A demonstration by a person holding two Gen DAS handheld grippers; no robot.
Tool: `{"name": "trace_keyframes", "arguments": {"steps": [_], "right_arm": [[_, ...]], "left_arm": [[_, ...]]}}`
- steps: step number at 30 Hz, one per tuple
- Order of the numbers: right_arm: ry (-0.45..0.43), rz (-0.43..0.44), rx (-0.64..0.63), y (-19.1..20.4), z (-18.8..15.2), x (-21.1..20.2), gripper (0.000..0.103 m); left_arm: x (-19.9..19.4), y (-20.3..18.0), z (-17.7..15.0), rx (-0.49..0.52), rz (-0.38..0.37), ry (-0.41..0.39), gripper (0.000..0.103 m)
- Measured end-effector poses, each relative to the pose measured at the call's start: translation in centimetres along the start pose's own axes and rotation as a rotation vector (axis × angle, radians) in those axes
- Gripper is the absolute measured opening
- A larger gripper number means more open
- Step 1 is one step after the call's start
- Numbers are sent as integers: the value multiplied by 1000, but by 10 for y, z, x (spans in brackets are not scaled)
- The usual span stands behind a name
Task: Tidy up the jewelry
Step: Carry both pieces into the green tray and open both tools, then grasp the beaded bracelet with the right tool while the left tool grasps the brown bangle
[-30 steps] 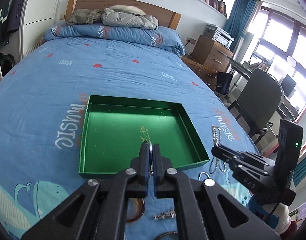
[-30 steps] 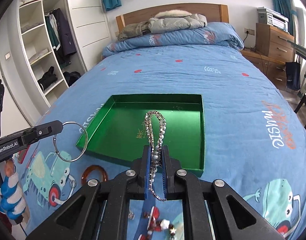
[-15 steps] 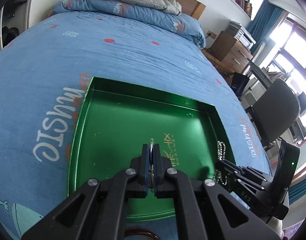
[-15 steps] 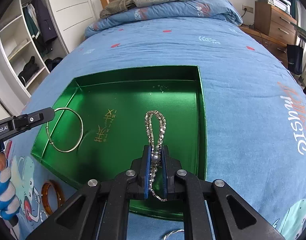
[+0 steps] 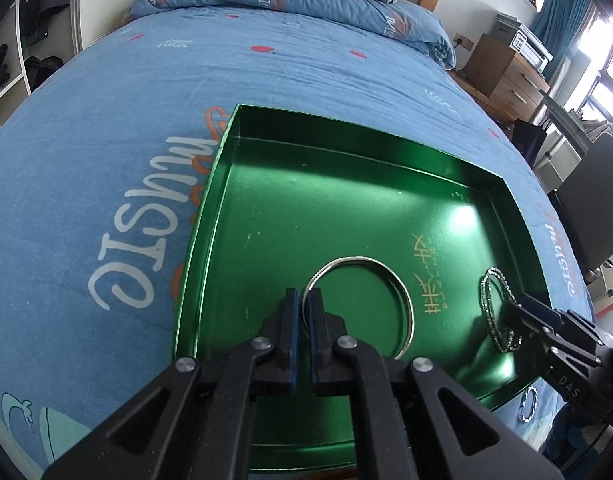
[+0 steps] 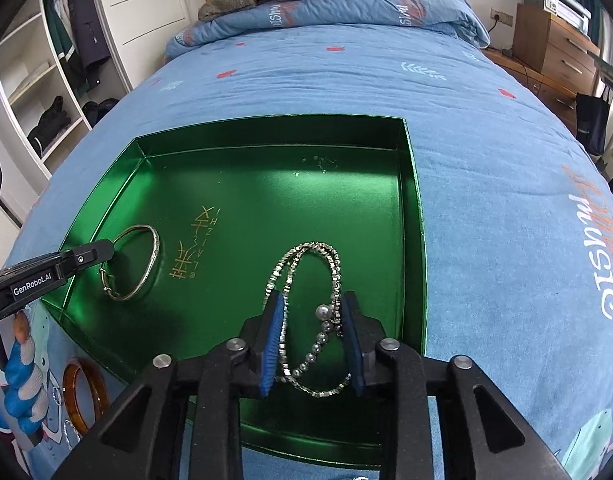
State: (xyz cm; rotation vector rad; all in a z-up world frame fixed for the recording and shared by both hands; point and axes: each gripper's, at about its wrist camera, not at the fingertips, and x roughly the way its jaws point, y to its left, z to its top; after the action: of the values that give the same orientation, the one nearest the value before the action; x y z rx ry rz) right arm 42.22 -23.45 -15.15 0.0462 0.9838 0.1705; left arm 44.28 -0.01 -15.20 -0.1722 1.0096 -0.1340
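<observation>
Jewelry lies inside the green tray (image 6: 410, 184) on the bed: one silver bangle (image 5: 402, 300) – stiff, light, best gripped at its rim – sits pinched between the nearly closed jaws of the left gripper (image 5: 302, 300). One beaded chain (image 6: 330, 276), limp and slippery, lies loose between the parted jaws of the right gripper (image 6: 312, 312) – released, it seems. One amber bangle (image 6: 72, 384) waits outside the tray.
</observation>
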Motion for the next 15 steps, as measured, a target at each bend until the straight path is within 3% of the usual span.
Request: {"name": "trace_keyframes", "arguments": {"steps": [6,15], "right_arm": [[-71,7,-9,6,-3,-45,40],[-229,57,-67,34,-24,-164,40]], "left_arm": [[-36,2,2,-6,0,-35,12],[-168,0,-21,46,32,-213,15]]}}
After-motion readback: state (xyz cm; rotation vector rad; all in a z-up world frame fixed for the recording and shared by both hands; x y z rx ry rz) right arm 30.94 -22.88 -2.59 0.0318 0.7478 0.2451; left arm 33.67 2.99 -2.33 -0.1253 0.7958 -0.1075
